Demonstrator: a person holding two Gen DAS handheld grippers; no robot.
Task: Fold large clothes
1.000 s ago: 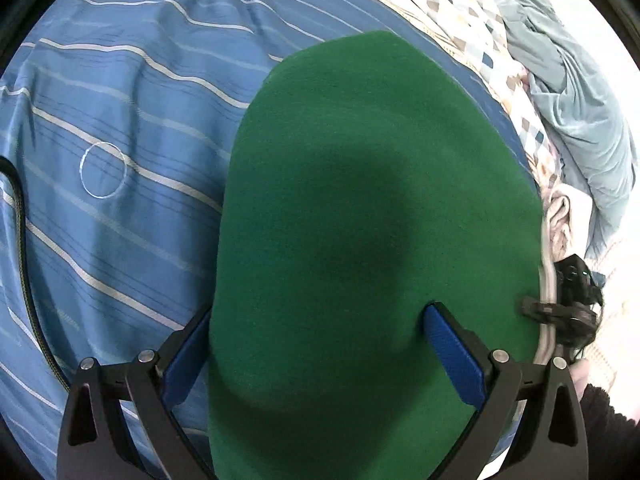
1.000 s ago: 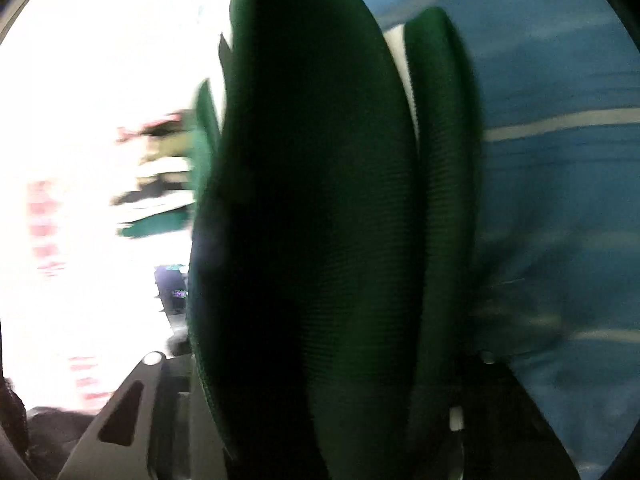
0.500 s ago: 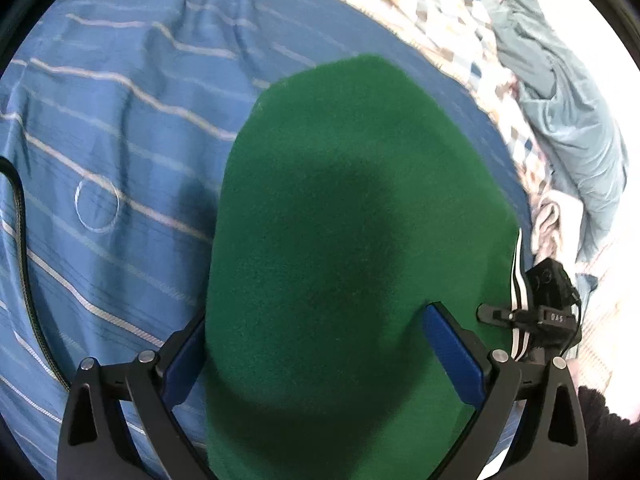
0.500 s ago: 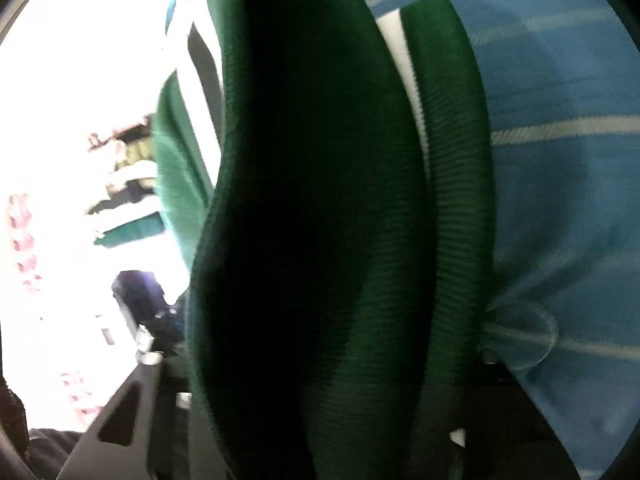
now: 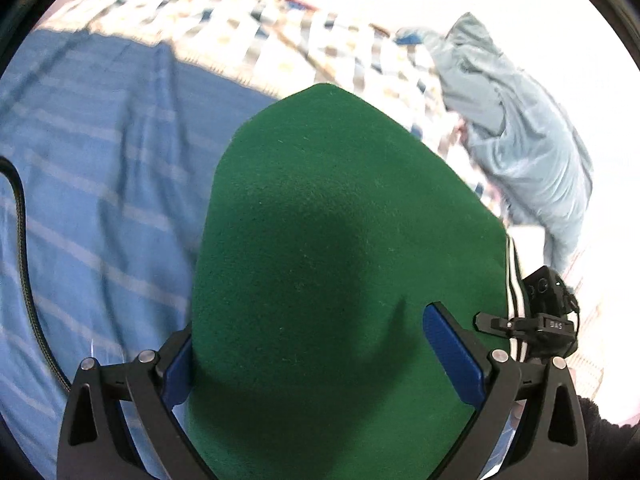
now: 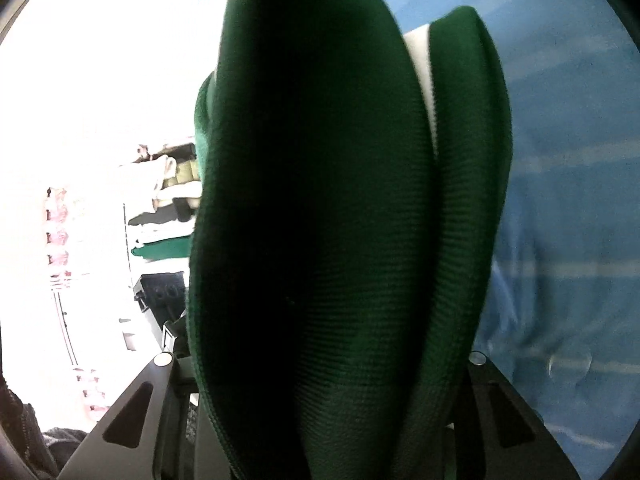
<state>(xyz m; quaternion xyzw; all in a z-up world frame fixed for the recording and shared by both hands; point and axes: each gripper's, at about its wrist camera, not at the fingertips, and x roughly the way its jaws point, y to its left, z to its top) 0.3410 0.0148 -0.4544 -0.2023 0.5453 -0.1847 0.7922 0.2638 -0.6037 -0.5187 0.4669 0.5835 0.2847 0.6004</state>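
A green garment [image 5: 332, 264] with a white-striped rib edge fills the middle of the left wrist view. It lies between my left gripper's [image 5: 312, 352] blue pads [image 5: 448, 356], which stand wide apart around its thick fold. In the right wrist view the same green garment [image 6: 320, 240] bulges out of my right gripper [image 6: 320, 380] in thick ribbed folds with a white band [image 6: 420, 60]. The right fingertips are hidden under the cloth. The right gripper's body shows at the garment's right edge in the left wrist view [image 5: 540, 320].
A blue striped sheet [image 5: 100, 200] covers the bed below the garment and also shows in the right wrist view [image 6: 560, 200]. A checked quilt [image 5: 248, 32] and a crumpled grey-blue garment [image 5: 512, 128] lie at the far side. Shelves of folded clothes [image 6: 160, 216] stand beyond.
Both grippers have lifted and tilted up with the green garment. The left view now shows more of the quilt and far side and less of the blue sheet.
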